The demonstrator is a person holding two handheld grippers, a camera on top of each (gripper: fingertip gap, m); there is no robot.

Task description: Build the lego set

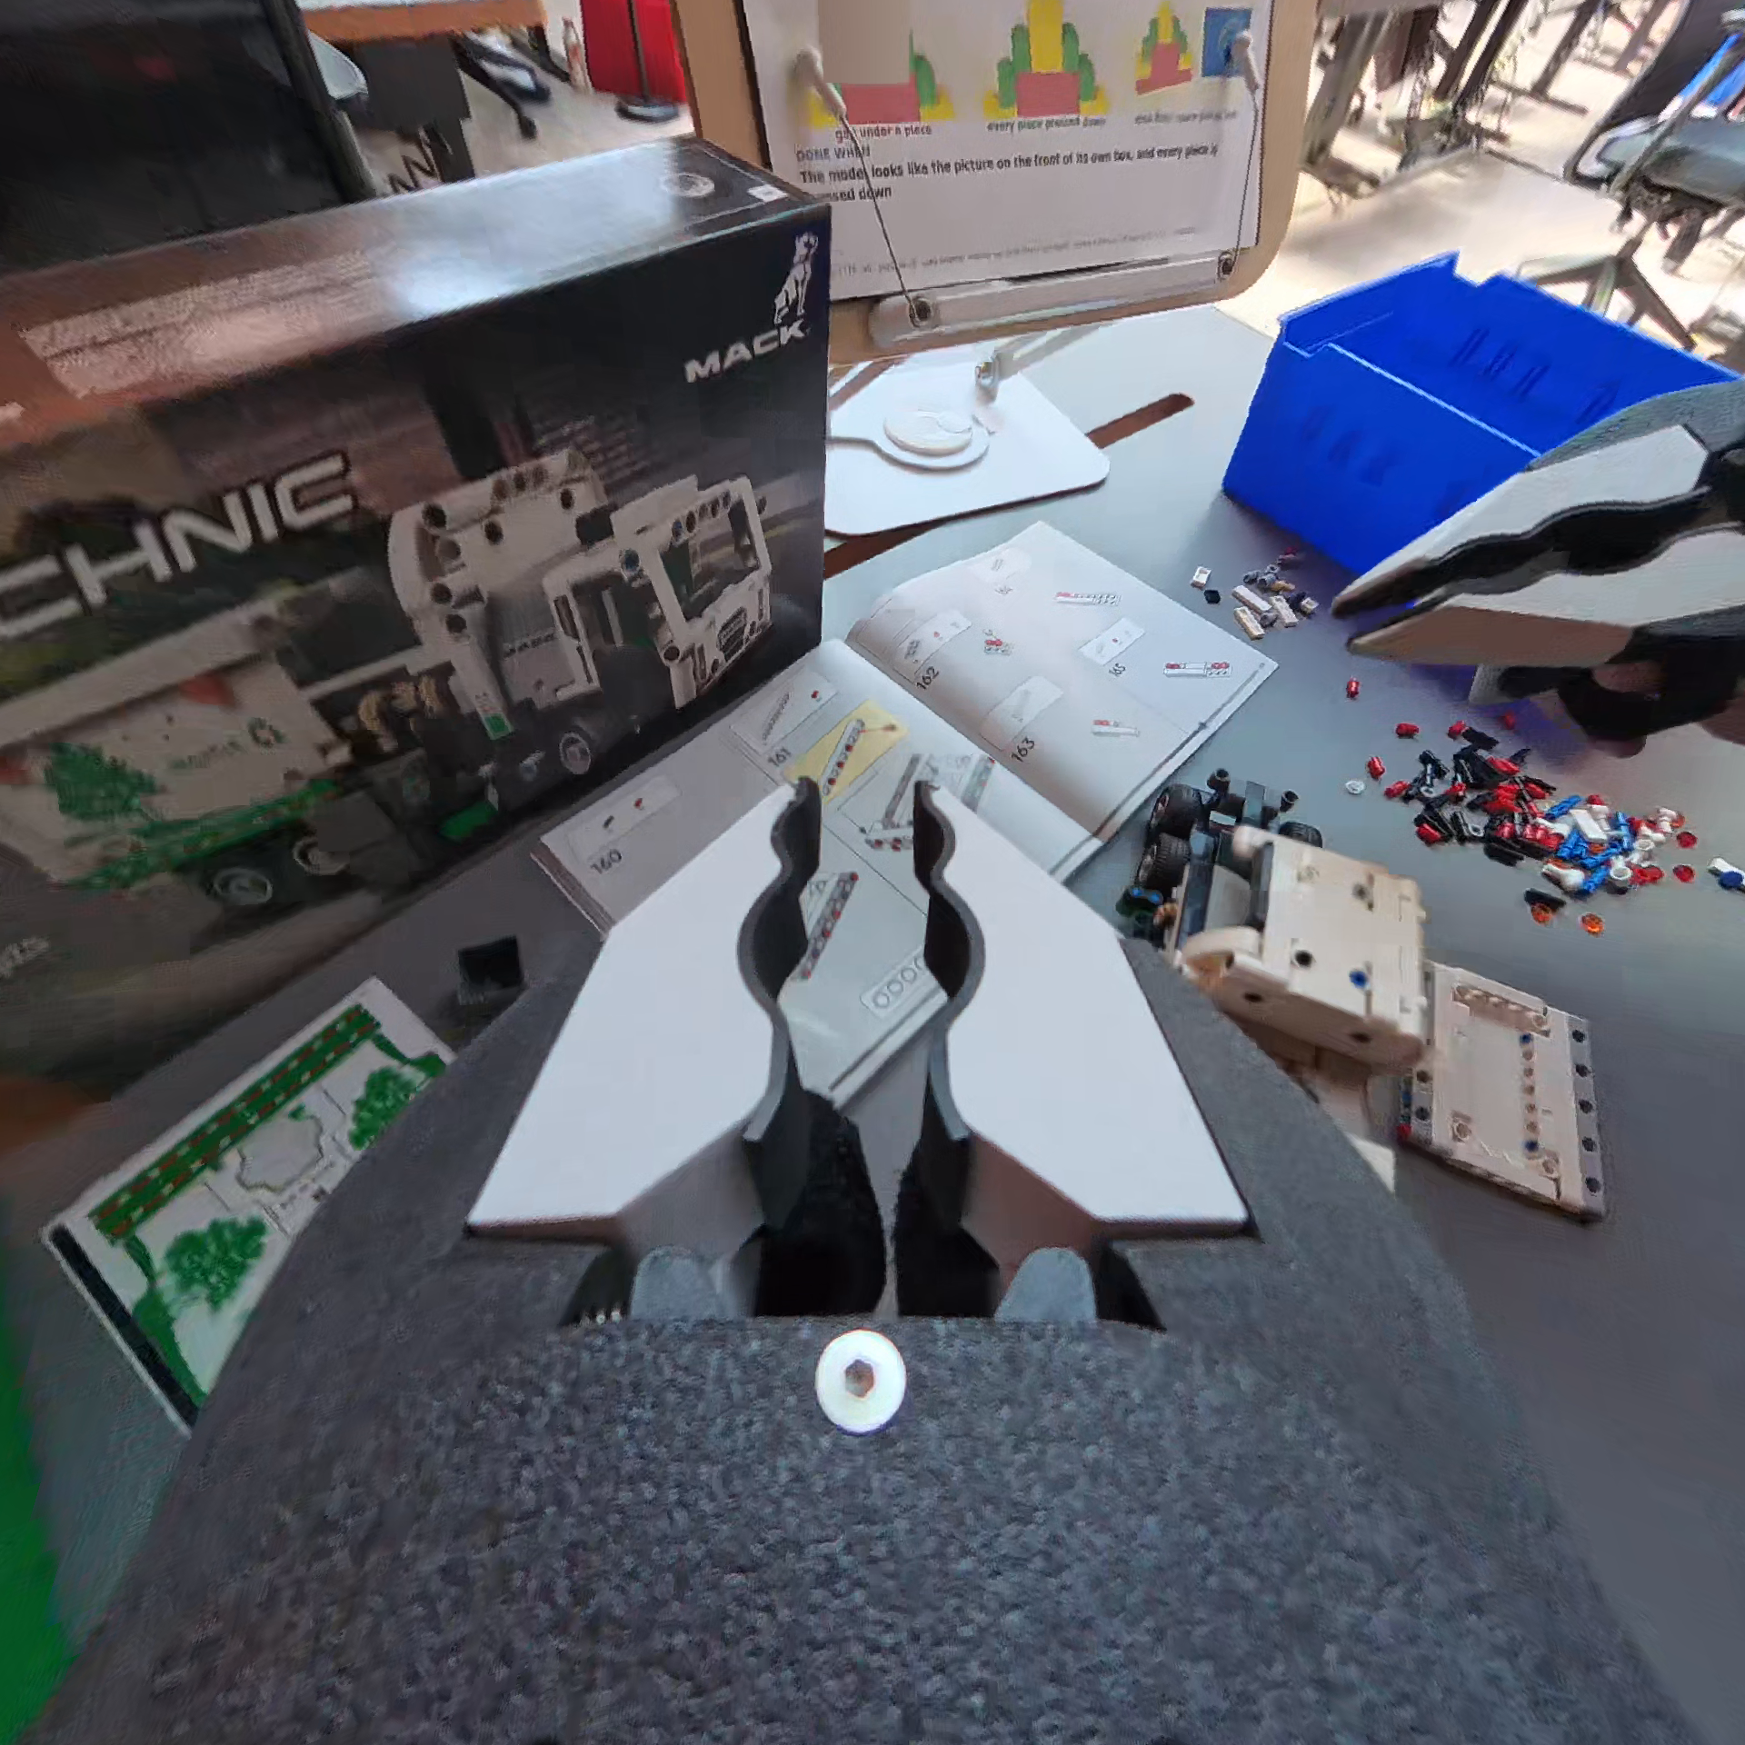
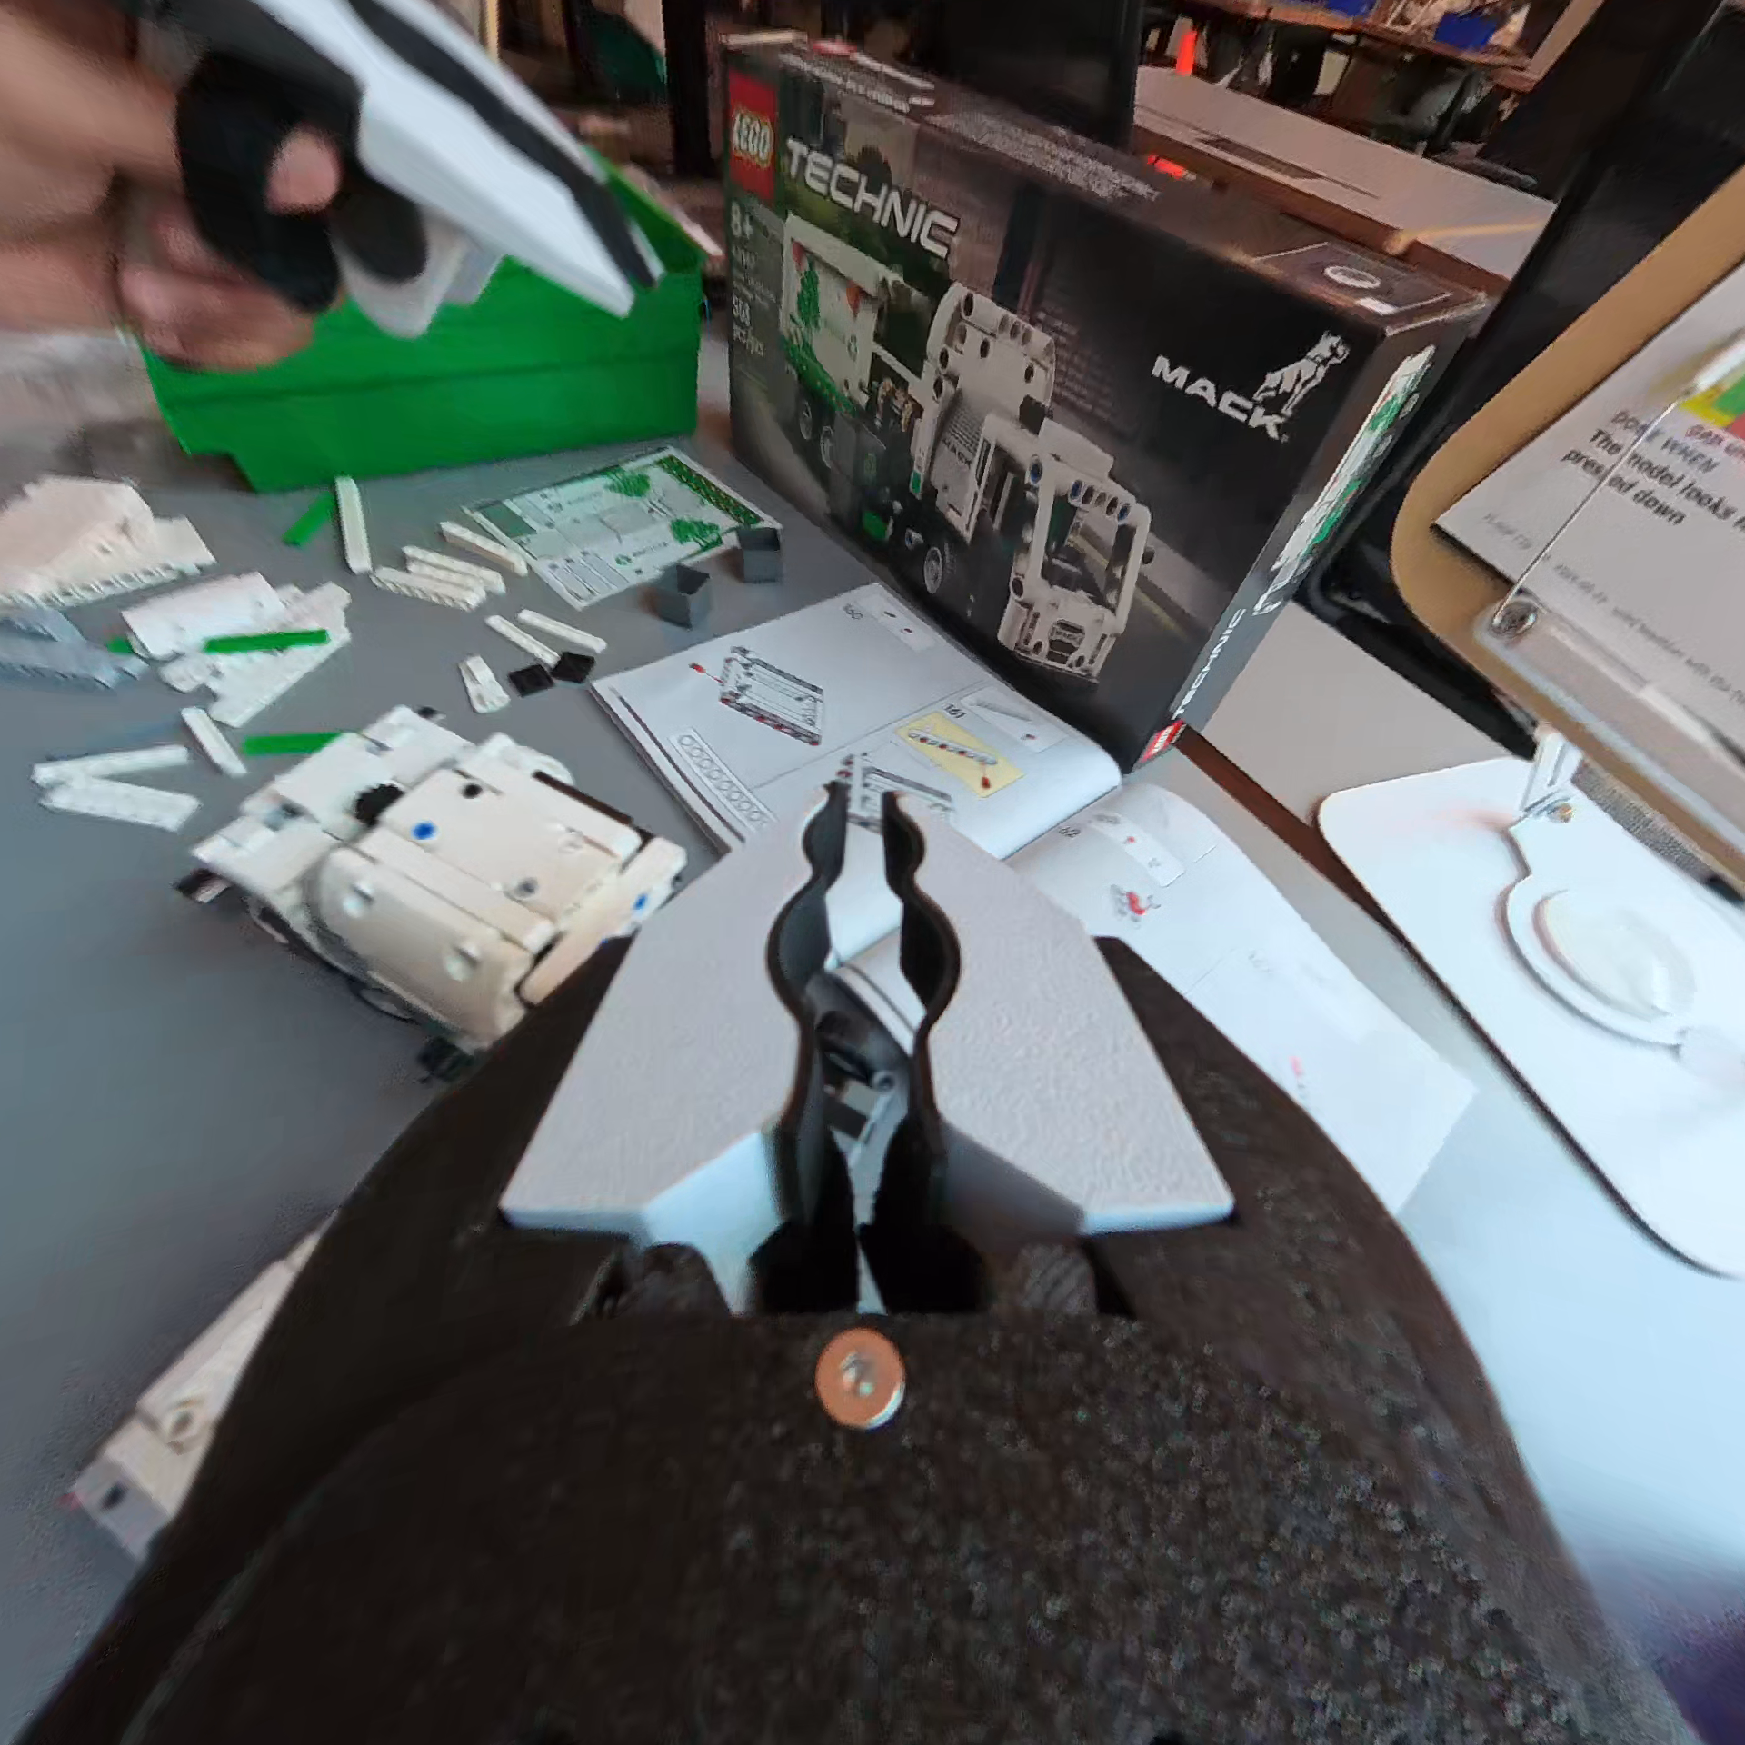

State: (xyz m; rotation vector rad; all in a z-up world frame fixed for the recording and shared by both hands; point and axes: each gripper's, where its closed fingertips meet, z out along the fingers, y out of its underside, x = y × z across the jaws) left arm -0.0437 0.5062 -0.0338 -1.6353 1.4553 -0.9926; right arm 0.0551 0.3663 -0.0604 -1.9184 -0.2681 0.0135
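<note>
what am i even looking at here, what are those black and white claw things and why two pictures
Those claws are two hand-held grippers, one in each of a person's hands; there is no robot. Each picture comes from a camera mounted on one gripper, looking forward along its jaws. The left gripper has its jaws apart and holds nothing. The right gripper has its jaws closer together, with a dark part sitting between them; I cannot tell whether it is gripped.

On the grey table stand the set's box, an open instruction booklet, a half-built white truck, loose small pieces, a sticker sheet, a blue bin and a green bin.
</note>
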